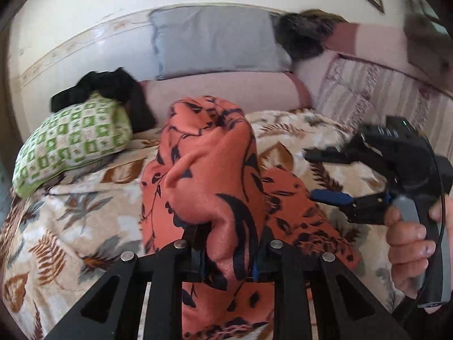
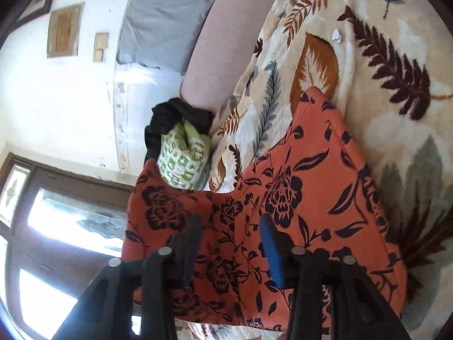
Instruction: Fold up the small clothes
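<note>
My left tool (image 1: 226, 255) is clamped on a bunched fold of the orange floral garment (image 1: 209, 170), lifting it centre-frame off the bed (image 1: 85, 226) to carry it over. My right tool (image 2: 232, 243) stands apart, empty, above the cloth, ready to regrip.

There was one orange garment printed with black flowers and leaves (image 1: 209, 170), bunched up near the middle of the bed. One folded green-and-white checked cloth (image 1: 70, 144) lay far left, with one crumpled black garment (image 1: 113, 87) touching its far side. One cream blanket patterned with brown and grey leaves (image 1: 56, 226) covered the bed. One grey rectangular pillow (image 1: 215, 42) and one long pink bolster (image 1: 226, 90) sat at the far edge. Two black hand-held grippers were counted: the left gripper (image 1: 226, 266) and the right gripper (image 2: 232, 243), each with two fingers. One hand (image 1: 410, 243) showed at the right.
</note>
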Tool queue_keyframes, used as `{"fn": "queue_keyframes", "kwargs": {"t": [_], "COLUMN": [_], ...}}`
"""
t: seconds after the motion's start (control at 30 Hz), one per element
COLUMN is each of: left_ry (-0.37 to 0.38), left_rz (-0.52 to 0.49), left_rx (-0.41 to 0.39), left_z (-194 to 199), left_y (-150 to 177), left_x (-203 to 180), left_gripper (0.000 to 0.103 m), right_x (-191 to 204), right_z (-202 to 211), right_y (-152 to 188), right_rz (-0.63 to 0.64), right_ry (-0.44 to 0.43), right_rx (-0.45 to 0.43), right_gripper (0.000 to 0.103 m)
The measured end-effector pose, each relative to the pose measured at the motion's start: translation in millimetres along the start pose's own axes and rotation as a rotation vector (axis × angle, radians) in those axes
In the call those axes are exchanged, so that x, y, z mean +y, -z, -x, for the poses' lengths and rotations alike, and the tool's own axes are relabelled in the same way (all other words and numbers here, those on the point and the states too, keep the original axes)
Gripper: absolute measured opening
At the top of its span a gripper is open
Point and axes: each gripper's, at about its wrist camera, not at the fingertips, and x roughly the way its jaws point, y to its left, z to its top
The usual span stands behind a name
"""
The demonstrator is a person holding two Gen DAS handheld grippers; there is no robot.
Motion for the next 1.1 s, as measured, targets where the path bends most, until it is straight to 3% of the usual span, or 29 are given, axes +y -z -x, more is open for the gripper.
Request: {"fn": "queue_keyframes", "kwargs": {"t": [0.1, 0.13, 0.2, 0.27, 0.43, 0.53, 0.6, 0.73, 0.8, 0.9, 0.93, 0.97, 1.0, 1.1], "left_ry": [0.088, 0.124, 0.159, 0.135, 0.043, 0.016, 0.001, -0.034, -0.022, -0.037, -0.025, -0.010, 0.008, 0.029], "left_rz": [-0.038, -0.010, 0.058, 0.128, 0.286, 0.313, 0.272, 0.096, 0.043, -0.026, -0.016, 0.010, 0.039, 0.106], "left_rx": [0.053, 0.046, 0.010, -0.041, -0.051, -0.010, 0.021, 0.132, 0.117, 0.090, 0.093, 0.091, 0.084, 0.014], "left_z": [-4.3, 0.9, 15.3, 30.1, 30.1, 6.4, -10.1, -39.8, -39.8, -37.3, -36.8, -35.4, -33.7, -25.4], "left_y": [7.1, 11.6, 20.0, 26.7, 40.4, 52.6, 65.1, 80.0, 84.2, 84.2, 83.0, 80.7, 77.7, 67.9], "left_x": [-22.4, -16.8, 4.0, 33.3, 95.6, 108.1, 100.7, 64.2, 52.8, 46.2, 49.1, 53.6, 58.6, 68.2], "left_gripper": [0.043, 0.046, 0.069, 0.079, 0.079, 0.079, 0.079, 0.079, 0.079, 0.079, 0.079, 0.079, 0.079, 0.079], "right_x": [-12.7, -16.2, -19.6, -22.0, -26.6, -27.4, -31.4, -30.7, -22.1, -6.7, -3.5, -0.8, 2.1, 27.1], "right_z": [9.4, 10.7, 6.9, 0.8, -8.4, -14.3, -19.2, -28.7, -40.8, -57.6, -65.4, -69.9, -74.0, -76.5], "right_y": [-11.8, -13.4, -13.5, -11.1, -3.2, -1.6, -2.2, -1.1, -1.3, -6.9, -9.8, -12.8, -15.6, -17.5], "right_rz": [-0.070, -0.083, -0.099, -0.104, -0.102, -0.082, -0.099, -0.101, -0.073, 0.043, 0.101, 0.149, 0.194, 0.345], "right_ry": [-0.046, -0.046, -0.024, 0.016, 0.087, 0.145, 0.176, 0.181, 0.177, 0.276, 0.327, 0.382, 0.432, 0.440], "right_rx": [0.010, 0.020, 0.046, 0.080, 0.130, 0.128, 0.117, 0.125, 0.167, 0.196, 0.208, 0.186, 0.169, 0.106], "right_gripper": [0.068, 0.068, 0.068, 0.068, 0.069, 0.073, 0.073, 0.075, 0.076, 0.078, 0.075, 0.057, 0.029, 0.020]}}
